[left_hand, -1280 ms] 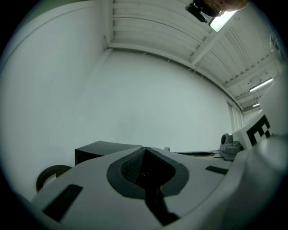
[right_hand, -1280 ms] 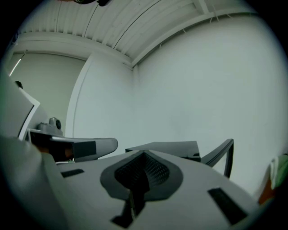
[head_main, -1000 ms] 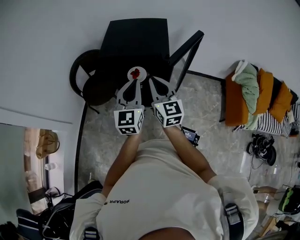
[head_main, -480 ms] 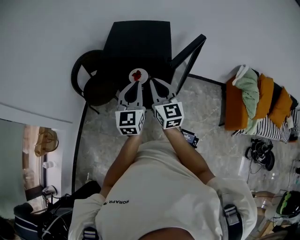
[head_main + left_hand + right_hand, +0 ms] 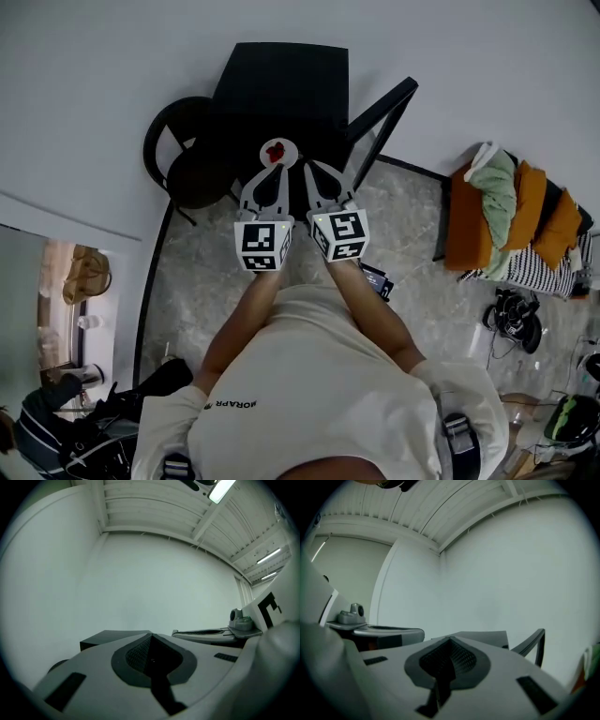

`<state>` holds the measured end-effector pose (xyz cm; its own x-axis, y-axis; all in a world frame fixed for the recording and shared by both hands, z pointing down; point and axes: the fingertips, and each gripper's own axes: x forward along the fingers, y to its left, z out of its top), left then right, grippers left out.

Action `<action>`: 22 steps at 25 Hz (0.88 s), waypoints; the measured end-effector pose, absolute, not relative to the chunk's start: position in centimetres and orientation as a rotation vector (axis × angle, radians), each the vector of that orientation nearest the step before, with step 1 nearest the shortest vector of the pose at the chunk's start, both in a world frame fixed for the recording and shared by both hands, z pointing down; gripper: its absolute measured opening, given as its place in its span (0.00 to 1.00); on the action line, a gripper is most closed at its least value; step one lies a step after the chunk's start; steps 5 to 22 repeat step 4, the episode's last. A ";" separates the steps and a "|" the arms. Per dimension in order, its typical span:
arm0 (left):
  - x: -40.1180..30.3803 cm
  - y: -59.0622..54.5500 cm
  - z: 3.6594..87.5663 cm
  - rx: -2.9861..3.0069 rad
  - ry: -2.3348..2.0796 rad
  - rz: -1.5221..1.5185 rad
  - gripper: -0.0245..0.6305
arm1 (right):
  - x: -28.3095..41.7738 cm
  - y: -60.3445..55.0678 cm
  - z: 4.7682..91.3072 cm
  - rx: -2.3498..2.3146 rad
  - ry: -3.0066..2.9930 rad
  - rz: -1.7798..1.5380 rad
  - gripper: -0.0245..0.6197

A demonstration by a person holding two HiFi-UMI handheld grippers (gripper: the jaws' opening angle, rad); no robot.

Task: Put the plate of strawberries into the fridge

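Over the last second I see no change among the things. Only the head view has drifted a little. The plate (image 5: 286, 146) keeps its place just off the tip of the left gripper (image 5: 273, 169), with the right gripper (image 5: 307, 167) close on its right. For the task that means no progress either way, since the plate is not in a fridge and nothing grips it.

Both grippers are clenched on nothing. Each gripper view shows the pads pressed together with no plate between them.

The plate shows against the near edge of the black box (image 5: 281, 84) by the far wall. I take the box for the fridge, and the plate probably rests on it, but from straight above I can't be sure of either.

The plate lies flat, face up, with the berries (image 5: 274, 149) heaped at its middle. It is round, so it has no long axis and points no way. The heap is too small to read.
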<state>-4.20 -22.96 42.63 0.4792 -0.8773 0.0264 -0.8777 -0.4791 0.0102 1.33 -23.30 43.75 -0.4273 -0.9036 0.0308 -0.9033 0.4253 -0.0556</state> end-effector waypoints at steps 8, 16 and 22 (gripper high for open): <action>-4.1 -23.0 42.9 2.677 -1.584 0.028 0.04 | 1.3 -23.3 43.9 -1.680 2.653 -0.098 0.04; -4.1 -23.0 42.9 2.677 -1.584 0.028 0.04 | 1.3 -23.3 43.9 -1.680 2.653 -0.098 0.04; -4.1 -23.0 42.9 2.677 -1.584 0.028 0.04 | 1.3 -23.3 43.9 -1.680 2.653 -0.098 0.04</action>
